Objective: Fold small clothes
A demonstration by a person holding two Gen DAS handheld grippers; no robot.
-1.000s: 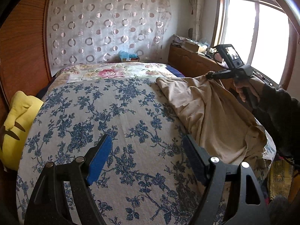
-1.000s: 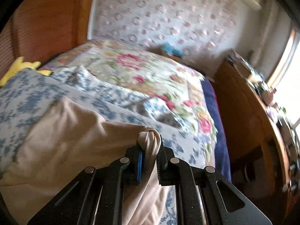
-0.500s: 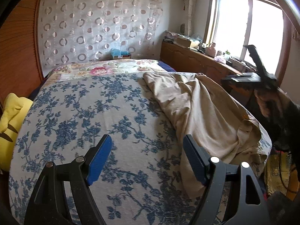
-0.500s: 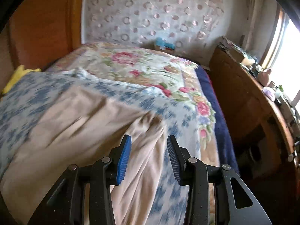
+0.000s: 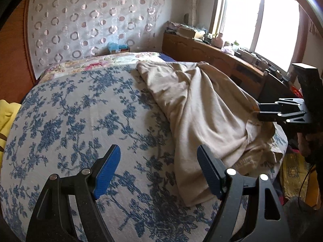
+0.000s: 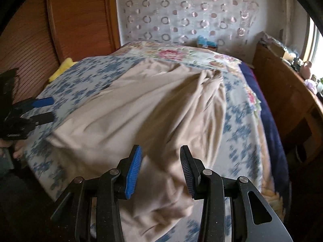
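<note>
Now the garment, a beige cloth, lies loose and rumpled along the window side of the bed, one end spilling toward the near edge. A second ago the right gripper pinched a bunched corner; its jaws have parted, nothing sits between them, and it has drawn back toward the near end. So the cloth is laid out, not yet folded. The right view is blurred, so its hem probably hangs over the edge. The left gripper hovers wide open over the bedspread, empty as before, just beside the cloth.
</note>
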